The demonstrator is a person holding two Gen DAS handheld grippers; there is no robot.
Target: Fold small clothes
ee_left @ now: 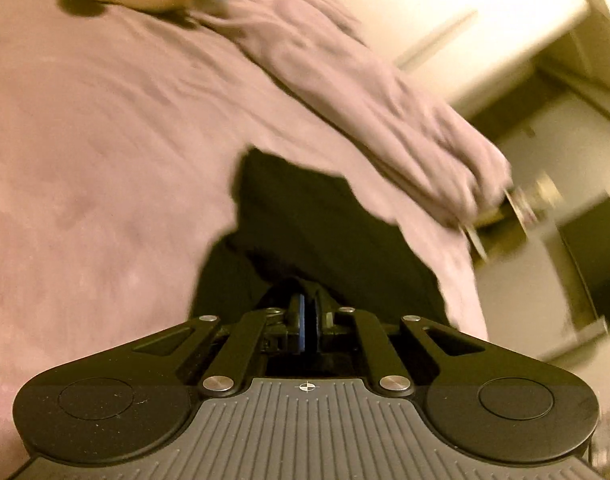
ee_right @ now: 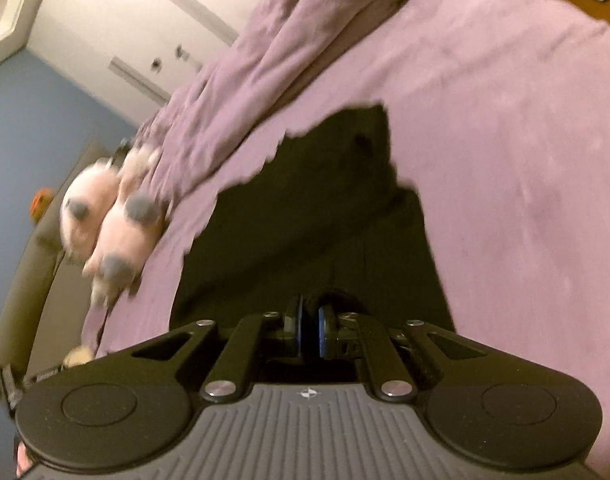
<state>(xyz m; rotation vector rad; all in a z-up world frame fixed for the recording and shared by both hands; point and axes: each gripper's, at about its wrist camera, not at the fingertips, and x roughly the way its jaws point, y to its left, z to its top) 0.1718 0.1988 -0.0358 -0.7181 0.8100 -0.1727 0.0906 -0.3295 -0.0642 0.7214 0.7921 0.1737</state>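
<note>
Both tools are clamped on the black garment (ee_left: 305, 232): left tool (ee_left: 307, 322) and right tool (ee_right: 310, 330) each pinch an edge, holding it over the purple bed (ee_right: 525, 140), near a plush toy (ee_right: 113, 224).

No text, label, brand or number legible in either of my wrist views; both frames blurred by motion
</note>
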